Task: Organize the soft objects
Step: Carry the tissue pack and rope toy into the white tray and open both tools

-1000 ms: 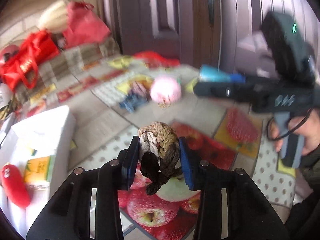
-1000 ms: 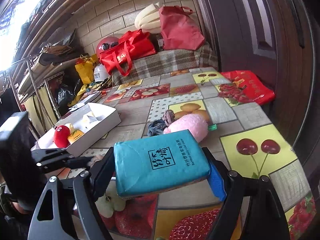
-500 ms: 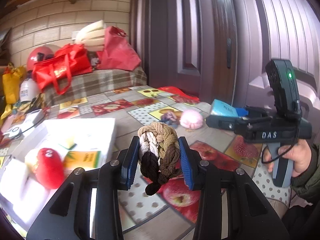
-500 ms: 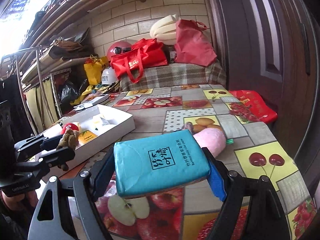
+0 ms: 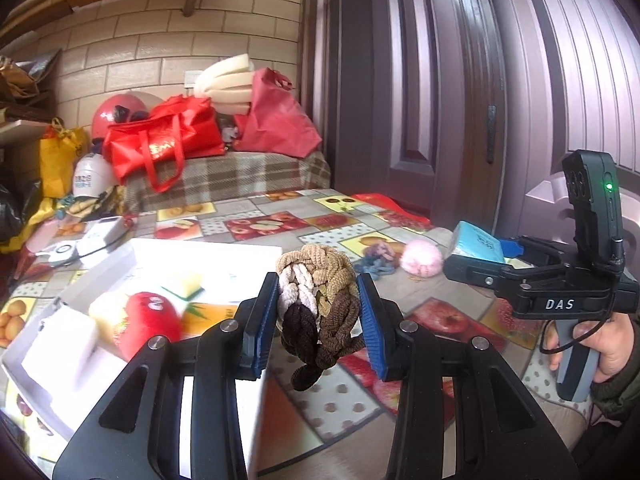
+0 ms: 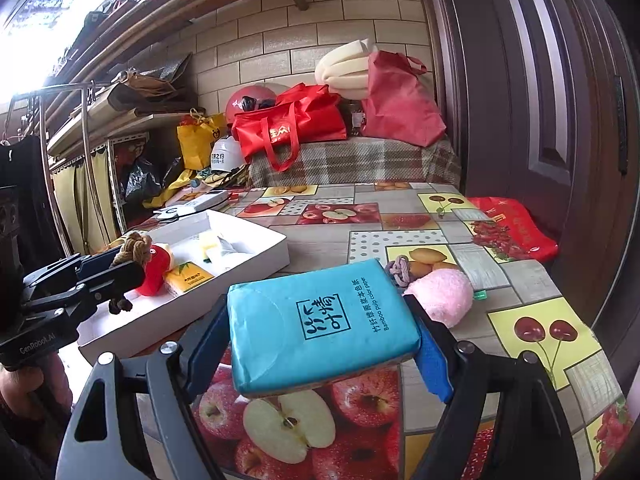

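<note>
My left gripper is shut on a braided rope ball of beige, white and brown cord, held above the table beside the white box. In the right wrist view the same rope ball hangs over the box's near corner. A teal tissue pack is clamped flat in my right gripper, above the apple-print cloth. The white box holds a red plush toy, a yellow packet and pale sponges. A pink plush and a blue-purple rope knot lie on the table.
The table's fruit-print cloth runs to a plaid-covered bench with red bags and a helmet. A dark door borders the right side, with a red bag lying at its foot. Shelves and yellow bags stand on the left.
My left gripper has swung left with the rope ball, bringing the white box and red plush into its view. My right gripper has shifted with the tissue pack; the box looks closer.
</note>
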The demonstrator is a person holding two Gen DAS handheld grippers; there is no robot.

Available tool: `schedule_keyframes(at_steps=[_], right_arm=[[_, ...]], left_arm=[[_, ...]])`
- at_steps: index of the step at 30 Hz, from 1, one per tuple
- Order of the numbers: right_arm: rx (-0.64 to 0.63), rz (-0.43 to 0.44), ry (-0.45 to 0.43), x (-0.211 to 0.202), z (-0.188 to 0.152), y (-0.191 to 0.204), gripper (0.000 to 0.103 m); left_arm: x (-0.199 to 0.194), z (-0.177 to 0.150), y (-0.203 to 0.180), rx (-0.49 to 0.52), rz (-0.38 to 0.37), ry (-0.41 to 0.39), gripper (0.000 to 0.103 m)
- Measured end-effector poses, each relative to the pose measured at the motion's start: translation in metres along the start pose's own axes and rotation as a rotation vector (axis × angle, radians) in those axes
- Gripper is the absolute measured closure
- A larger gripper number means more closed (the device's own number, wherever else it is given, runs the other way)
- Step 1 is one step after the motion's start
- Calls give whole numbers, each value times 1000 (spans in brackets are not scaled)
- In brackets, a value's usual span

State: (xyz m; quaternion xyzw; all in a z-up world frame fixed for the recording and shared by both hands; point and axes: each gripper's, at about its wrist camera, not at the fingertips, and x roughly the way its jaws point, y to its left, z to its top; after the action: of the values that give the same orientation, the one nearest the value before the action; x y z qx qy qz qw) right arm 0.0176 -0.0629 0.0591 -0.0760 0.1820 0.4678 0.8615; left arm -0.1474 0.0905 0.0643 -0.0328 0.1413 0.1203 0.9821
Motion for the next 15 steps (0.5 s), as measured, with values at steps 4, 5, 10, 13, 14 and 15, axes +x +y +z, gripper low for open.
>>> schedule_keyframes(at_steps=[4,5,10,13,14,15], right_arm=[[-8,19,3,6,1,10,21],[-11,25,3,7,1,12,21],[-38,73,29,18,2,28,21],[-35,98,39,25,3,35,21],[-32,104,43,27,3,36,21],[-27,109,45,28,3,37,21]], left_arm=[[-7,-1,21,-22,49,-14,65],[-9,-2,26,-28,63,-18,65],[-17,-4,56,-64,138,-35,65],[-21,-5,77,-106,172,-40,65],[-23,-6,84,-122,183,-44,65],[-26,-6,90,-133,194,-47,65]])
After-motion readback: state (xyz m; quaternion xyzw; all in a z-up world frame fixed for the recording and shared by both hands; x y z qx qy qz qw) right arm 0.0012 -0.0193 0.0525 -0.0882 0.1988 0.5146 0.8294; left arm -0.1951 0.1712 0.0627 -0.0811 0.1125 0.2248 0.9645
